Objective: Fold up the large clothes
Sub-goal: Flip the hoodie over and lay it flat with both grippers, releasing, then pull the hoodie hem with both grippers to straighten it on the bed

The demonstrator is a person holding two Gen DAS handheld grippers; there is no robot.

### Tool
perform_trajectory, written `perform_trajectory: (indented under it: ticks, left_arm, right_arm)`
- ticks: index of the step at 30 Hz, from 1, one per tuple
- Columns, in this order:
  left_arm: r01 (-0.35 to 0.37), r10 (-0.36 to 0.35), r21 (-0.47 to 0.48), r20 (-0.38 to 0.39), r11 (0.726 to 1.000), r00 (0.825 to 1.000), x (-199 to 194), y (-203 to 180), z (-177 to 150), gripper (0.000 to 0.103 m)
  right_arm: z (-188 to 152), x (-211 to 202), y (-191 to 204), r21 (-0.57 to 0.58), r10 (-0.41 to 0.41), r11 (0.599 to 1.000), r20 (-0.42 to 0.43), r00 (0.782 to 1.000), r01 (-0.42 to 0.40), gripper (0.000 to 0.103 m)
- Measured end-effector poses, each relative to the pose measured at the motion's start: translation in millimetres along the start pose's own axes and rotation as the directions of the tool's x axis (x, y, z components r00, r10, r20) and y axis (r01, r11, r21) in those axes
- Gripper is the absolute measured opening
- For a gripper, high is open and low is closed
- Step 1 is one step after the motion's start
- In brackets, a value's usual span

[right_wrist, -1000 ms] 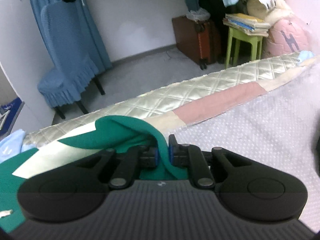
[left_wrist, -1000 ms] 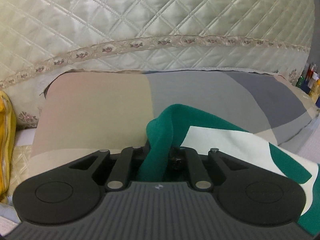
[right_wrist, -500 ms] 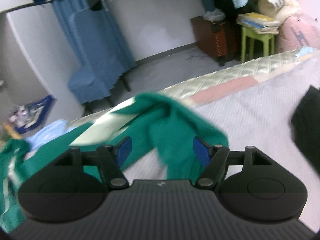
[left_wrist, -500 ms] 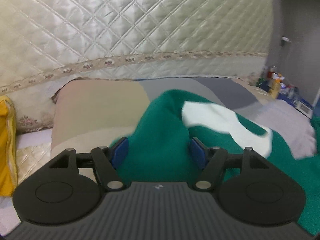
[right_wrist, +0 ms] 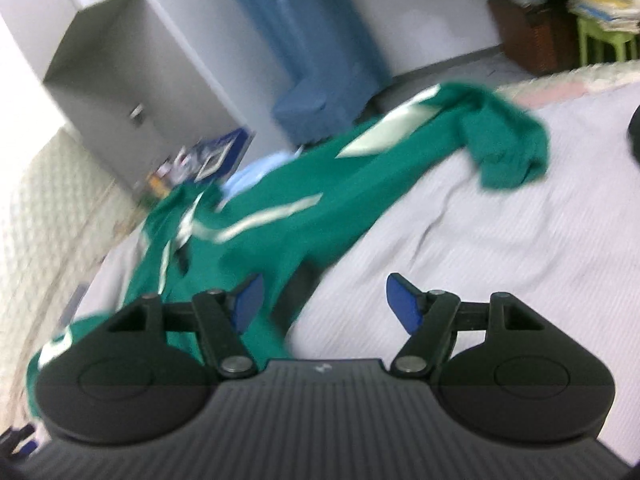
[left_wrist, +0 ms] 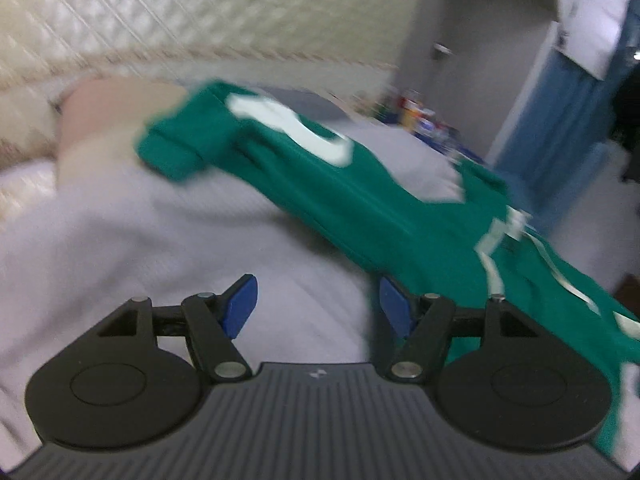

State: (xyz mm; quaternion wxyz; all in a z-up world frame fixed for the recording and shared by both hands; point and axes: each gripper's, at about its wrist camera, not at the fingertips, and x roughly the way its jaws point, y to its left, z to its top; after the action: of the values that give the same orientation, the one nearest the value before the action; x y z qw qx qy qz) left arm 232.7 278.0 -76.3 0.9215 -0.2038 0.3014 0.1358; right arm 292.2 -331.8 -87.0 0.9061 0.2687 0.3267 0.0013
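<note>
A large green garment with white patches (left_wrist: 360,200) lies stretched across the light grey bed cover (left_wrist: 180,248). Its sleeve end lies near the pillow in the left wrist view. In the right wrist view the garment (right_wrist: 288,208) runs from lower left to a crumpled sleeve end at upper right. My left gripper (left_wrist: 318,304) is open and empty, above the bed cover beside the garment's edge. My right gripper (right_wrist: 324,300) is open and empty, with its left finger over the green cloth. Both views are motion blurred.
A quilted cream headboard (left_wrist: 120,20) and a pink-beige pillow (left_wrist: 104,112) stand behind the garment. A blue covered chair (right_wrist: 320,80), a grey cabinet (right_wrist: 132,60), a brown case (right_wrist: 532,36) and a green stool (right_wrist: 600,36) stand beyond the bed. A dark item (right_wrist: 634,128) lies at the right edge.
Both grippers opened and let go of the green garment. They pulled back and away, and the garment now lies spread on the bed.
</note>
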Motion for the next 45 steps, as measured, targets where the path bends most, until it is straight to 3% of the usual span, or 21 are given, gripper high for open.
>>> perform_trajectory:
  ticks: [6,10,14,18,23,26,31,33,35,39,41,43,45]
  left_arm:
    - [0.115,-0.124,-0.073,-0.144,0.991,0.982,-9.1,-30.2,-70.3,0.073]
    - [0.120,-0.140,-0.101,-0.219,0.988,0.966,0.2,-39.7,-110.8,0.073]
    - [0.110,-0.135,-0.109,-0.267,0.988,0.954,9.2,-42.8,-138.3,0.073]
    - [0.105,-0.132,-0.119,-0.242,0.987,0.961,12.8,-36.0,-136.5,0.073]
    - [0.109,-0.159,-0.189,-0.271,0.976,0.949,24.3,-22.0,-140.9,0.073]
    - [0.115,-0.176,-0.224,-0.278,0.968,0.944,30.8,-16.4,-140.8,0.072]
    - [0.127,-0.201,-0.252,-0.295,0.959,0.934,43.1,-14.4,-141.1,0.072]
    - [0.132,-0.209,-0.255,-0.303,0.958,0.930,46.1,-14.1,-141.4,0.072]
    - [0.132,-0.210,-0.253,-0.309,0.958,0.928,48.0,-14.1,-142.0,0.072]
    - [0.134,-0.212,-0.246,-0.326,0.960,0.921,51.6,-16.2,-144.1,0.071]
    - [0.161,-0.243,-0.249,-0.347,0.955,0.906,56.9,-19.3,-146.0,0.071]
    - [0.204,-0.288,-0.246,-0.379,0.947,0.879,63.7,-25.5,-149.3,0.071]
    - [0.213,-0.279,-0.202,-0.399,0.956,0.873,64.8,-34.2,-151.4,0.071]
  right_arm:
    - [-56.2,19.7,17.8,-0.042,0.006,0.999,-0.198,0.980,-0.015,0.070]
    - [-78.5,34.6,16.6,-0.083,0.005,0.996,-0.306,0.952,-0.032,0.070]
    - [-79.2,39.5,7.8,-0.094,-0.006,0.995,-0.327,0.945,-0.026,0.072]
    - [-84.4,53.3,-1.2,-0.084,-0.027,0.996,-0.357,0.934,-0.004,0.081]
    - [-92.0,73.5,-2.7,-0.090,-0.022,0.996,-0.433,0.901,-0.019,0.082]
    - [-94.7,82.3,-10.3,0.009,0.039,0.999,-0.473,0.880,-0.040,0.085]
    - [-96.6,87.5,-9.3,-0.004,0.042,0.999,-0.486,0.873,-0.050,0.085]
    - [-95.0,84.2,-6.5,0.010,0.098,0.994,-0.482,0.871,-0.106,0.084]
    - [-93.8,80.9,-0.8,0.072,0.217,0.976,-0.472,0.855,-0.208,0.085]
    - [-94.9,71.4,14.3,0.040,0.277,0.955,-0.462,0.842,-0.293,0.085]
    - [-95.1,71.3,20.1,0.009,0.269,0.954,-0.473,0.839,-0.301,0.085]
    - [-95.0,74.2,23.4,-0.014,0.242,0.959,-0.470,0.849,-0.282,0.082]
    - [-97.7,78.4,22.6,-0.033,0.183,0.973,-0.482,0.857,-0.226,0.073]
